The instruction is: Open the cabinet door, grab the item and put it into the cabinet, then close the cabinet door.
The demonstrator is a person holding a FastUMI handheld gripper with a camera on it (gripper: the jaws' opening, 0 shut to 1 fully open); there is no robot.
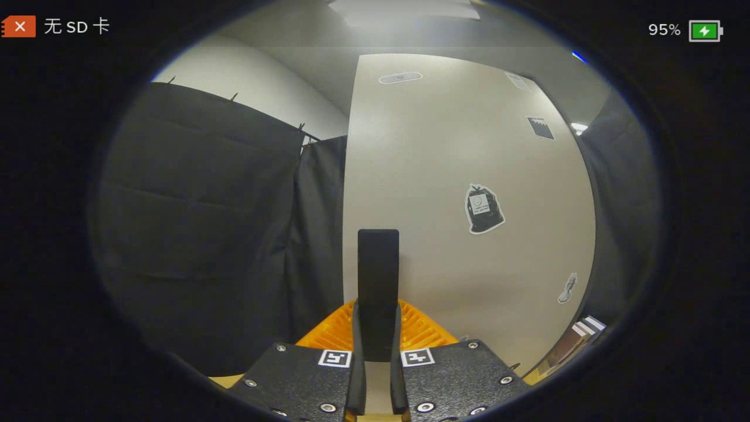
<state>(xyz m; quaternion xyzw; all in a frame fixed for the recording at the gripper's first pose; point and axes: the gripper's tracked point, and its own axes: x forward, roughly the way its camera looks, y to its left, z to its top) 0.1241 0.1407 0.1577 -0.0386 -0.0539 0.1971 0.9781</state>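
Cabinet door (pixel 457 176) stands straight ahead of the claw (pixel 378 319) as a tall pale panel, rising well above the fingertips and spreading mostly to their right. Its left edge runs upright just to the left of the claw's midline.

The claw is clamped on a black bar (pixel 378 264). The bar stands upright between the two fingers (pixel 423 331), whose ribbed faces press on it from either side, and its squared top pokes out well beyond the tips. The bar lies against the lower part of the door, just beside that left edge. Whether it is fixed to the door as a handle I cannot tell. Nor can I tell whether the door is ajar or fully closed.

Several stickers sit on the door face. Beyond the fingers and a little to the right is a bag sticker (pixel 484 208). Lower and further right, near the door's far edge, is a small figure sticker (pixel 567 288). High up on the right is a dark square sticker (pixel 540 128), and near the top, above the bar, is an oval sticker (pixel 400 77).

To the left of the claw and the door hangs a black cloth (pixel 205 223), creased and reaching down behind the left finger. More dark cloth hangs past the door's right edge. Low on the right, beside the right finger, is a stack of flat boxes (pixel 577 340), apart from the claw. A ceiling light (pixel 404 10) glows overhead.
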